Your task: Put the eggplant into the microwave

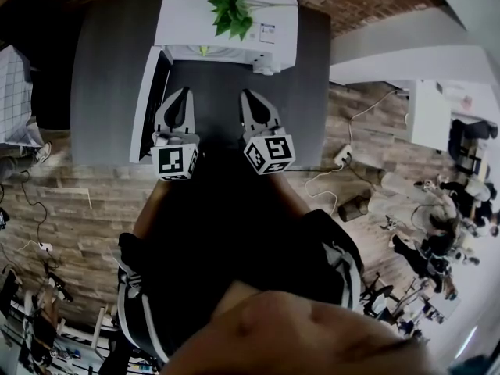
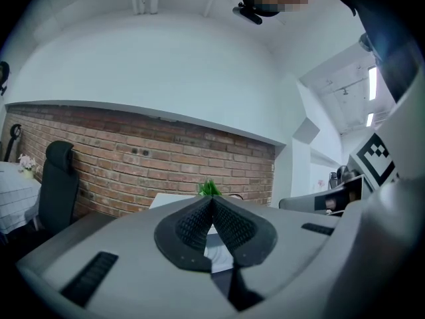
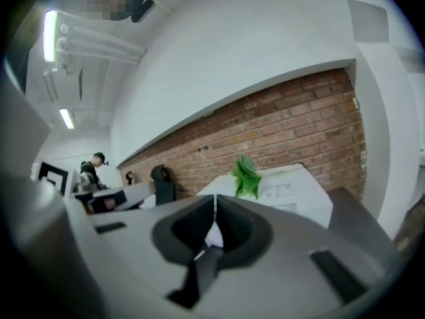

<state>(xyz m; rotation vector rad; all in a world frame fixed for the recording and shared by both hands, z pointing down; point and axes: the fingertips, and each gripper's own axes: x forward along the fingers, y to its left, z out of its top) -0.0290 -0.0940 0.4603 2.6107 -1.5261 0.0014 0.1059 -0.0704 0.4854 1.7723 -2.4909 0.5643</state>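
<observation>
Person's dark torso [image 1: 234,233] at 6 o'clock | left gripper [image 1: 184,92], right gripper [image 1: 245,94] — fingers clenched, empty | eggplant in no view | microwave [image 1: 226,22] at 12 | risk — left gripper likely clips the open door [image 1: 144,108] at 10

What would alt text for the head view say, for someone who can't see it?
Seen from above, the left gripper and right gripper, both shut and empty, point across a dark grey table at a white microwave with its door open and a green plant on top.
</observation>
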